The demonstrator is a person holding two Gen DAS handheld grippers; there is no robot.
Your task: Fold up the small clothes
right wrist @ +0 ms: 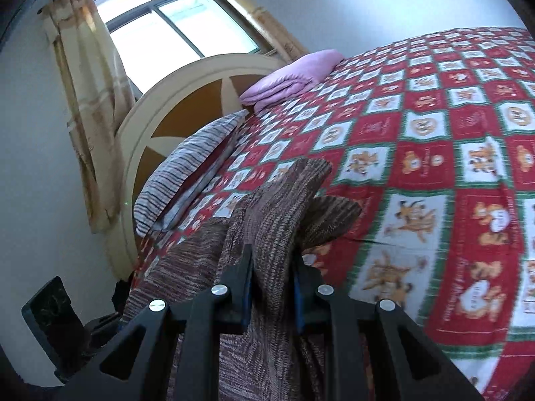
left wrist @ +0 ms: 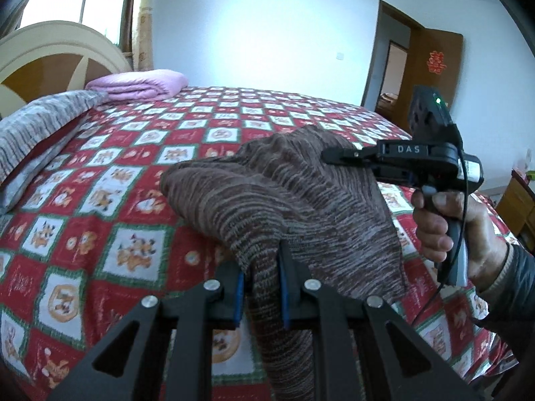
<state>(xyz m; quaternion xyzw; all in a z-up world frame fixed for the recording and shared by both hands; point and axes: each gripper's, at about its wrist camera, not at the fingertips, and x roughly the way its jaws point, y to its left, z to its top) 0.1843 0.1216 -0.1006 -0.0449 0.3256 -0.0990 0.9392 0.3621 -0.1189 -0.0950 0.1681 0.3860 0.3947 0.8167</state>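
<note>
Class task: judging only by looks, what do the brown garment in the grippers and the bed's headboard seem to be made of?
Brown garment: probably knitted yarn, matte, with ribbed, mottled stripes and a soft drape.
Headboard: likely painted wood, smooth cream frame around brown panels; hard to confirm.

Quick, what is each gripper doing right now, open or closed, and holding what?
Left gripper: closed on the brown knit garment.
Right gripper: closed on the same brown knit garment.
</note>
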